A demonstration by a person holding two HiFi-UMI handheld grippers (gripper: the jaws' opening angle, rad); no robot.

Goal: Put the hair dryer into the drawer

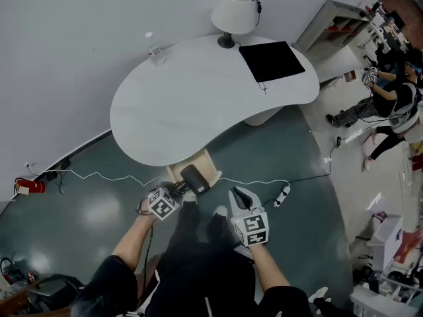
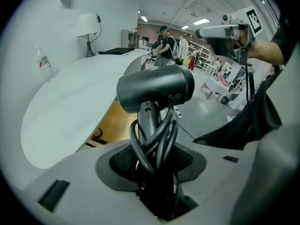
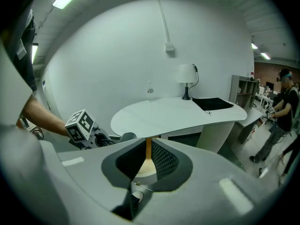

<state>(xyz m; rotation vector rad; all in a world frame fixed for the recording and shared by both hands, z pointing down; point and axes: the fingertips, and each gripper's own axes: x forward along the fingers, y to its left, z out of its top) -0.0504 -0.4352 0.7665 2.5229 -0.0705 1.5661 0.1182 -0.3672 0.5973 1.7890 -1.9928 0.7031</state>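
Observation:
A dark grey hair dryer (image 1: 195, 179) with its cord wound round the handle is held by my left gripper (image 1: 184, 189), which is shut on the handle. In the left gripper view the hair dryer (image 2: 157, 90) stands upright between the jaws of the left gripper (image 2: 152, 139), barrel pointing right. It hangs just over an open wooden drawer (image 1: 177, 172) under the white table's near edge; the drawer's yellow inside (image 2: 115, 121) shows below the tabletop. My right gripper (image 1: 239, 193) is to the right of the dryer, its jaws together and holding nothing. Only a thin slit shows between the right gripper's (image 3: 147, 146) jaws.
The white curved table (image 1: 192, 98) carries a lamp (image 1: 234, 12), a black mat (image 1: 271, 59) and a small bottle (image 1: 154, 48). A cable and power strip (image 1: 283, 193) lie on the grey floor. Other people (image 1: 390, 98) stand far right by shelves.

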